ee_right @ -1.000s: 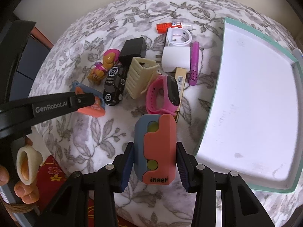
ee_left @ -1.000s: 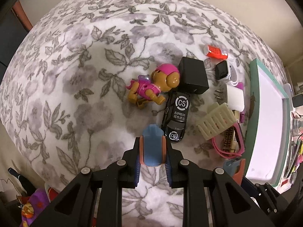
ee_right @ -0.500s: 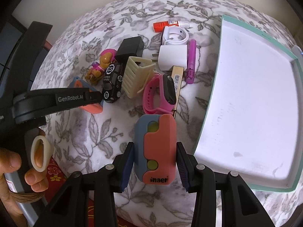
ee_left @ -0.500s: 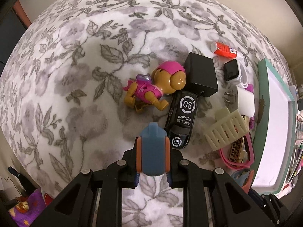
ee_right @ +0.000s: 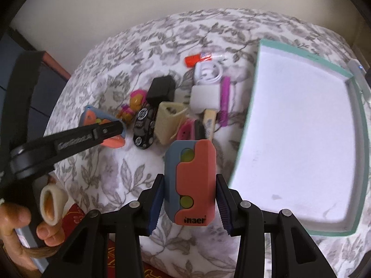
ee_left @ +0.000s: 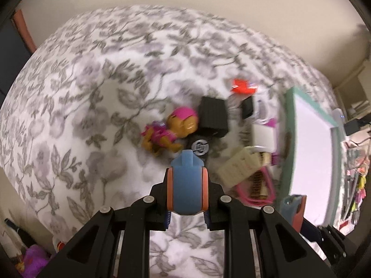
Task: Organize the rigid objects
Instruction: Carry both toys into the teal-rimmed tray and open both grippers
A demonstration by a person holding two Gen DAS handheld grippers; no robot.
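Both grippers have lifted since half a second ago, so the flowered cloth (ee_left: 97,106) and the pile of small things sit lower and farther off in each view, and the left wrist picture is now blurred. The left gripper (ee_left: 187,208) is clenched on a blue and orange case (ee_left: 187,185), seen edge-on, its long axis running away from the camera and its notched blue end pointing toward the toy car (ee_left: 199,147). From the right wrist view the same case (ee_right: 102,128) lies tilted in that gripper above the cloth, near the toy dog (ee_right: 133,106).

The right gripper (ee_right: 189,206) grips a second blue and orange case (ee_right: 190,185) flat-side up, long axis along the fingers; "inaer" is printed at its near end, and two yellow-green buttons show. It hangs above the cloth just left of the teal-rimmed tray (ee_right: 251,97).

"GenRobot.AI" on the left gripper's arm is smeared but partly legible. The round mark on the toy car's roof is too blurred to read. Beside the car lie a black box (ee_right: 161,89), a cream hair clip (ee_right: 169,122), a white charger (ee_right: 204,97), a pink watch band (ee_right: 185,131) and a red tube (ee_right: 192,60).
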